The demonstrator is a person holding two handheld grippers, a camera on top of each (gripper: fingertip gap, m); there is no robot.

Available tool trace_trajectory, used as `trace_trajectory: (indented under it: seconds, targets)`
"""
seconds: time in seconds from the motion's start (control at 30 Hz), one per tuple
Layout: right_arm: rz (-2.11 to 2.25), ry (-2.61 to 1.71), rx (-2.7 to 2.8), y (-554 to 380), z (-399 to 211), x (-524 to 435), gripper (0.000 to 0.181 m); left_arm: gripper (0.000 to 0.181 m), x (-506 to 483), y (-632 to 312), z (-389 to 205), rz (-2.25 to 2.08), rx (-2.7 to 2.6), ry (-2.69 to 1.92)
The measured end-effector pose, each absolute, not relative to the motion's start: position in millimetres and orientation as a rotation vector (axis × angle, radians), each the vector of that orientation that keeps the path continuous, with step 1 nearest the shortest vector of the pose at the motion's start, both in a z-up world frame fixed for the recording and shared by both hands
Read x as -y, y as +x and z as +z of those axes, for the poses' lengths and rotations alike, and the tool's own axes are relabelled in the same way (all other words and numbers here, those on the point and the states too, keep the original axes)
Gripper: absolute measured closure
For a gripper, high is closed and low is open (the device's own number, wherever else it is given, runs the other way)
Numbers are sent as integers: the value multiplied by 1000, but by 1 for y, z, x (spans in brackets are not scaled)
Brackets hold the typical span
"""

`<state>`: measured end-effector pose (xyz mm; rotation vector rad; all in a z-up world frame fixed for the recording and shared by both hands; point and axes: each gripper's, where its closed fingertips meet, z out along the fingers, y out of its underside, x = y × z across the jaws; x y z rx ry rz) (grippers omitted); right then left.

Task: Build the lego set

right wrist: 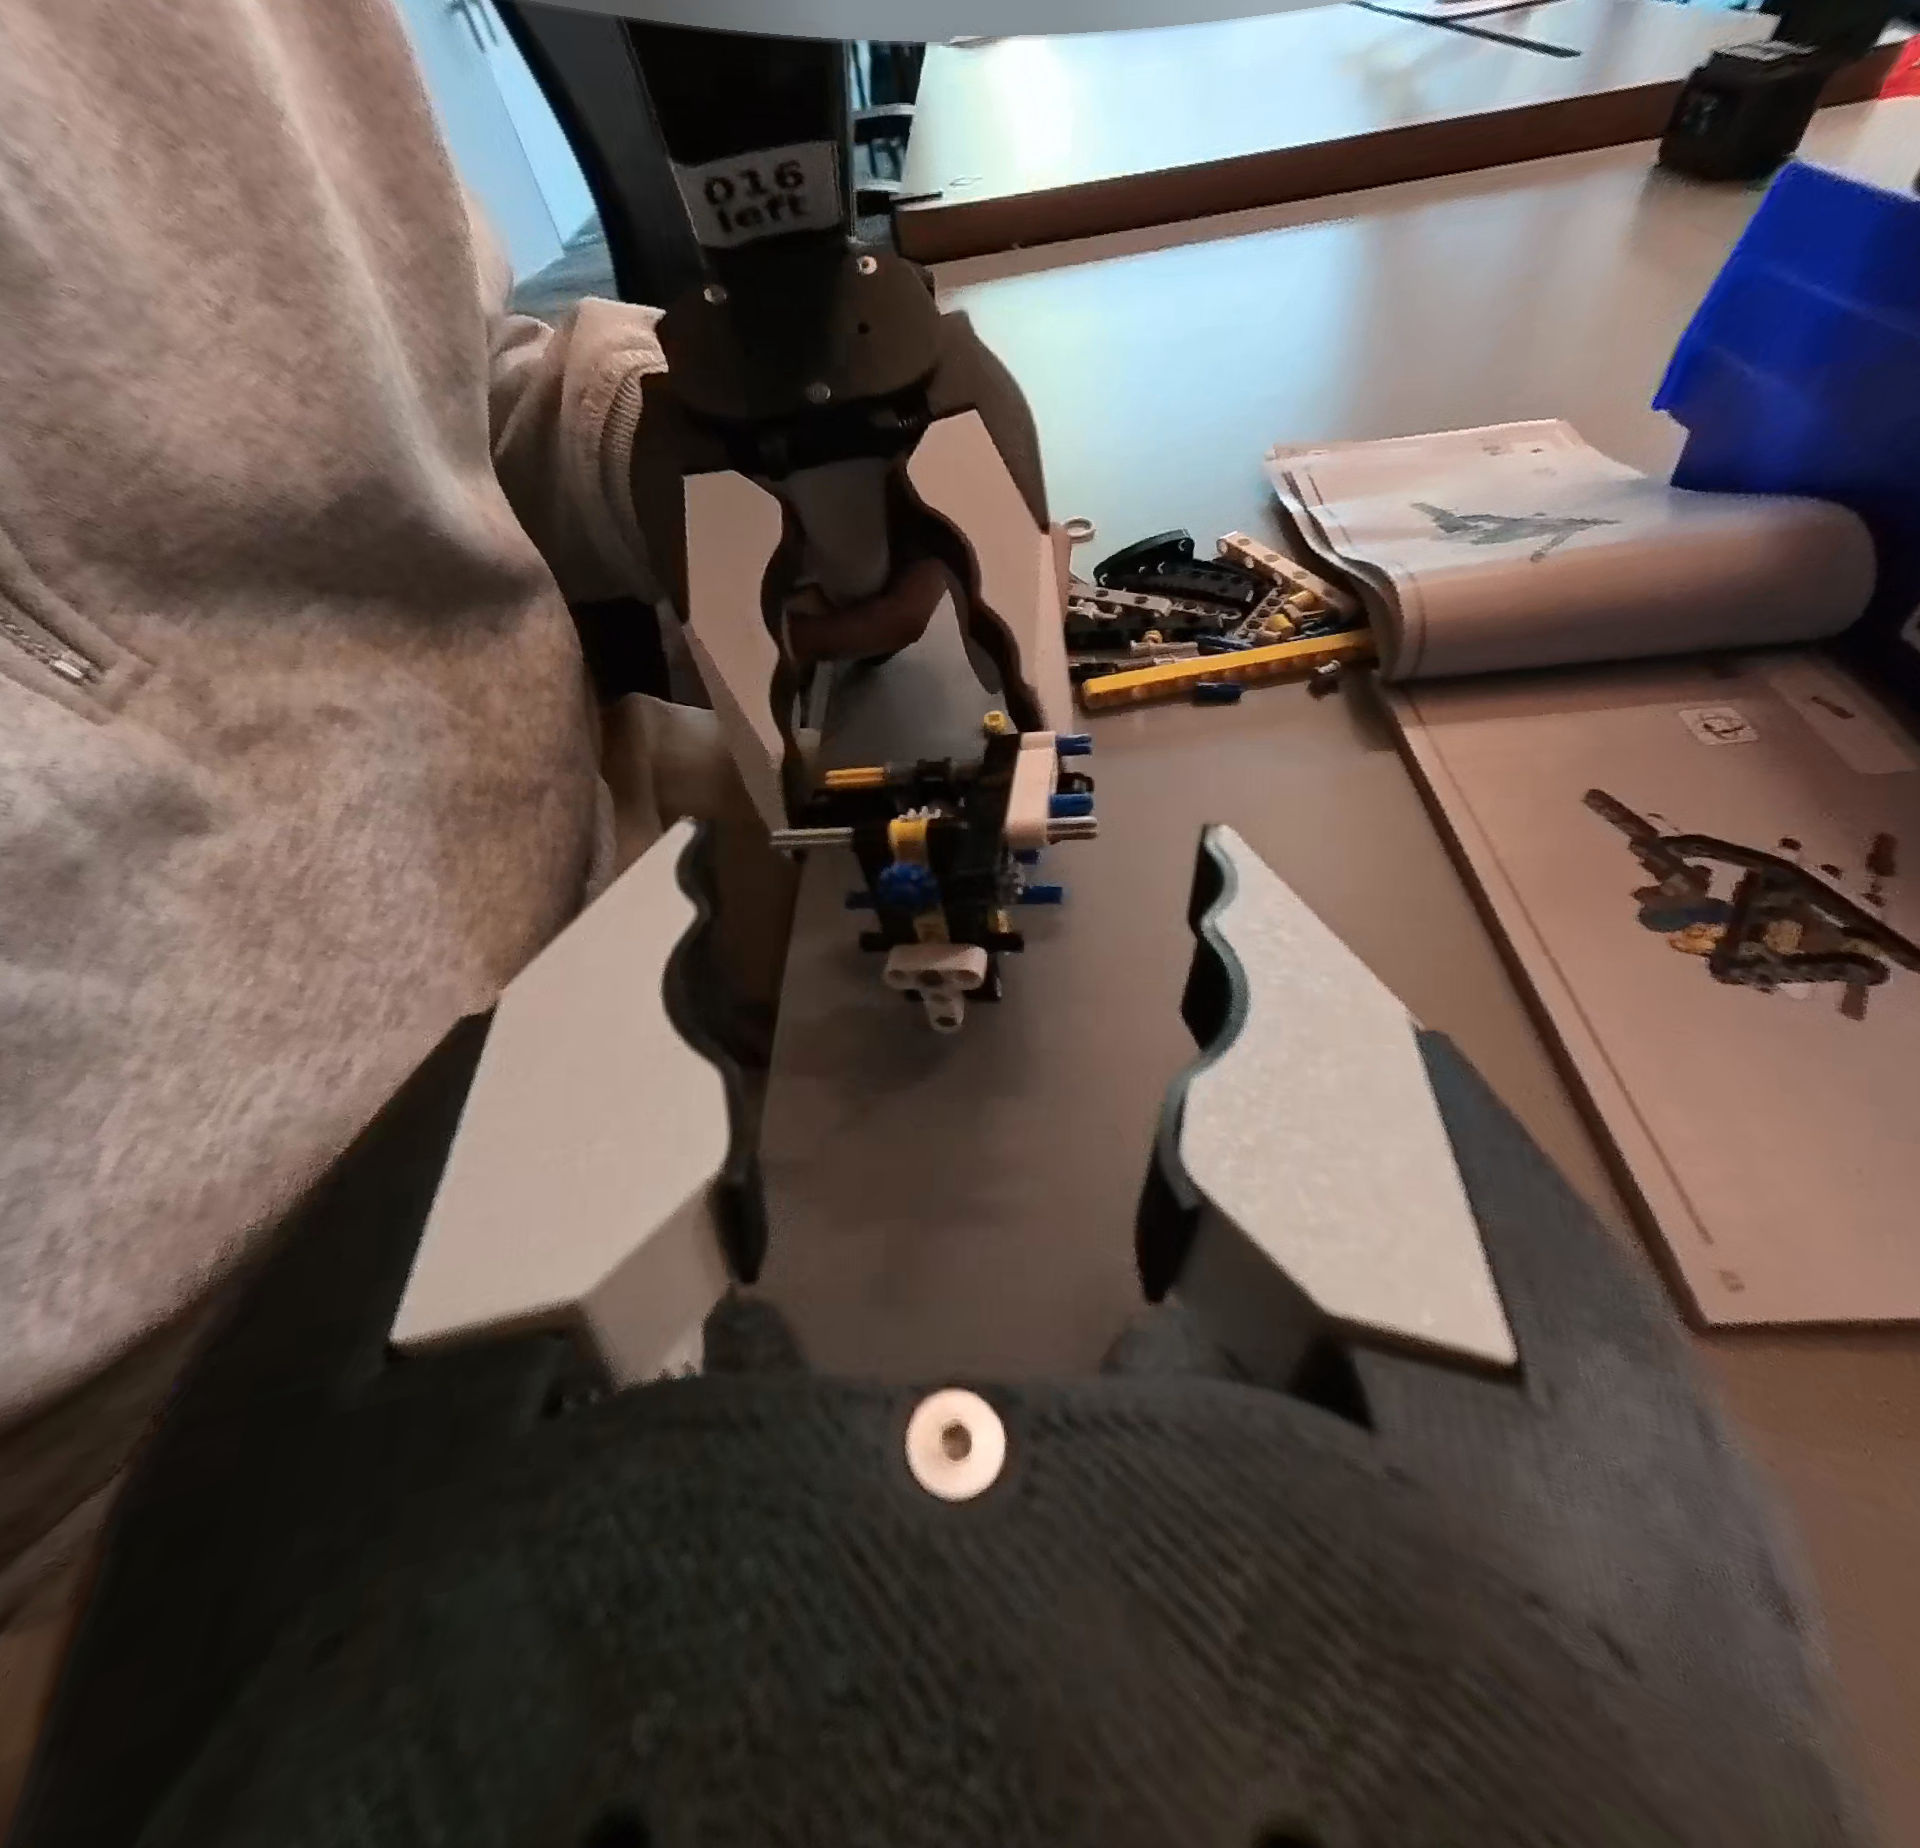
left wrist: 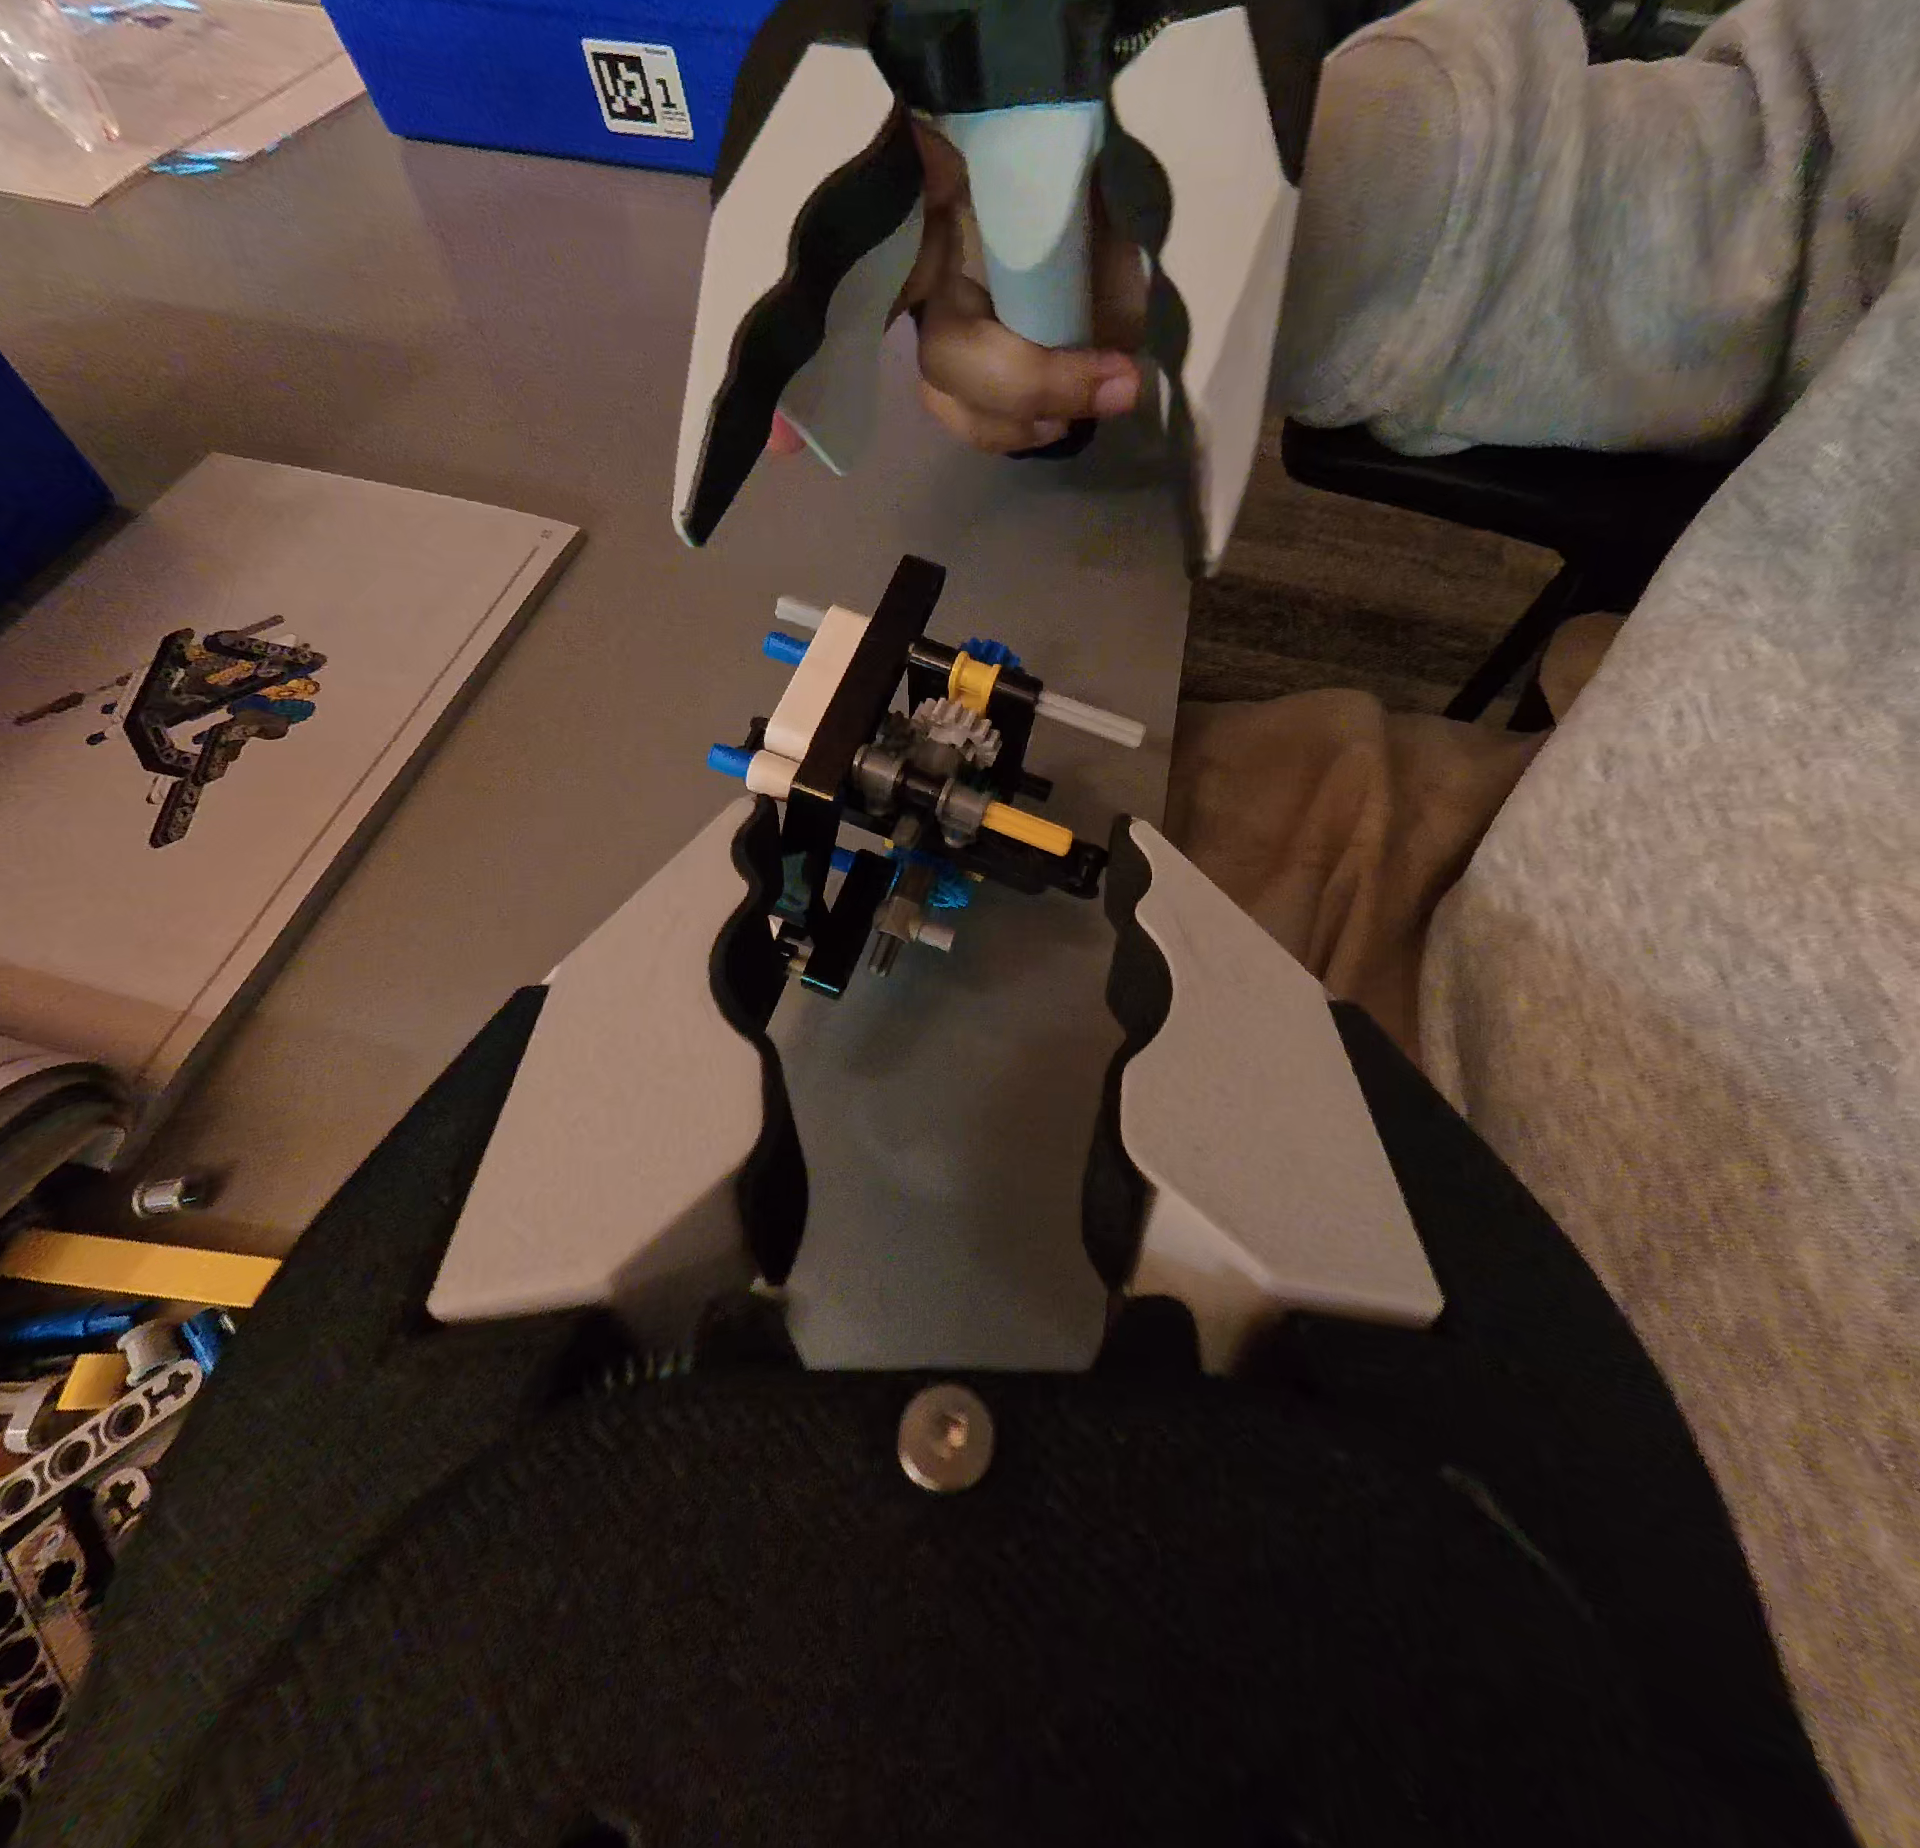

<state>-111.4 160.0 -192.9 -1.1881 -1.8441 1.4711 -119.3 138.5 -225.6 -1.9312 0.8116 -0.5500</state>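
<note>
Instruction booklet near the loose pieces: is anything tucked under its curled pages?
Loose pieces run up to the instruction booklet, and a long yellow beam ends at its curl. Whether anything lies underneath cannot be seen; the pages cover it.

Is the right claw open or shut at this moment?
Open. In its own view the right claw has fingers spread wide, grey table between them, with the lego assembly ahead, ungripped.
</note>
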Motion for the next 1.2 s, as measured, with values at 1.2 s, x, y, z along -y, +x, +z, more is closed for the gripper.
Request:
trace_trajectory:
  seconds: [1.2]
  targets:
    - [1363,-1219,1828,-120,-209,-153,142,120,-142,-121,-228,-477,-830,-1924]
